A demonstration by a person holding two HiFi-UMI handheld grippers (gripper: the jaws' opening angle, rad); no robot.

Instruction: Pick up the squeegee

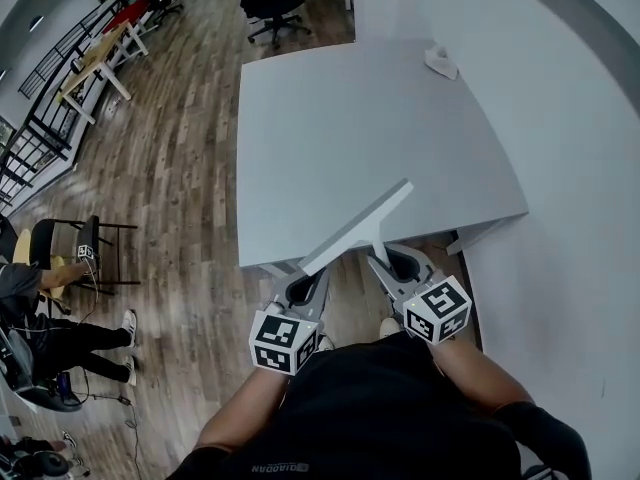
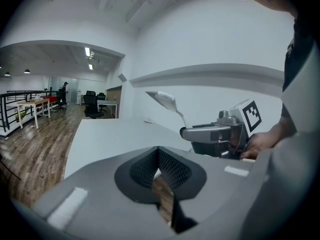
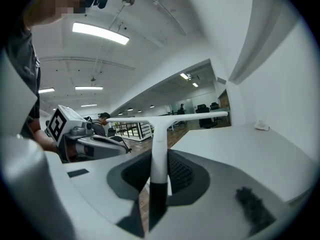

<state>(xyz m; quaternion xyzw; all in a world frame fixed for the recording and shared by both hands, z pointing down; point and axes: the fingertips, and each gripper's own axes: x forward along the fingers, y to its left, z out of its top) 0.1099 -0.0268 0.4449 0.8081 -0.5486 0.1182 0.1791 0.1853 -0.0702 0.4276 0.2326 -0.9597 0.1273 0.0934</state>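
The squeegee [image 1: 357, 227] is white, with a long straight blade and a short handle, and it hangs in the air over the near edge of the grey table [image 1: 350, 118]. My right gripper [image 1: 393, 265] is shut on its handle [image 3: 158, 151], and the blade [image 3: 172, 117] runs crosswise above the jaws. In the left gripper view the blade end [image 2: 165, 100] rises over the right gripper [image 2: 212, 134]. My left gripper [image 1: 306, 290] hangs just left of the squeegee, below the blade's near end. Its pads [image 2: 172, 170] meet with nothing between them.
A crumpled white object [image 1: 441, 63] lies at the table's far right corner. A white wall [image 1: 570, 168] runs along the right. Wooden floor lies to the left, with a seated person [image 1: 35, 318], a black chair [image 1: 75, 253] and an office chair [image 1: 272, 8] beyond the table.
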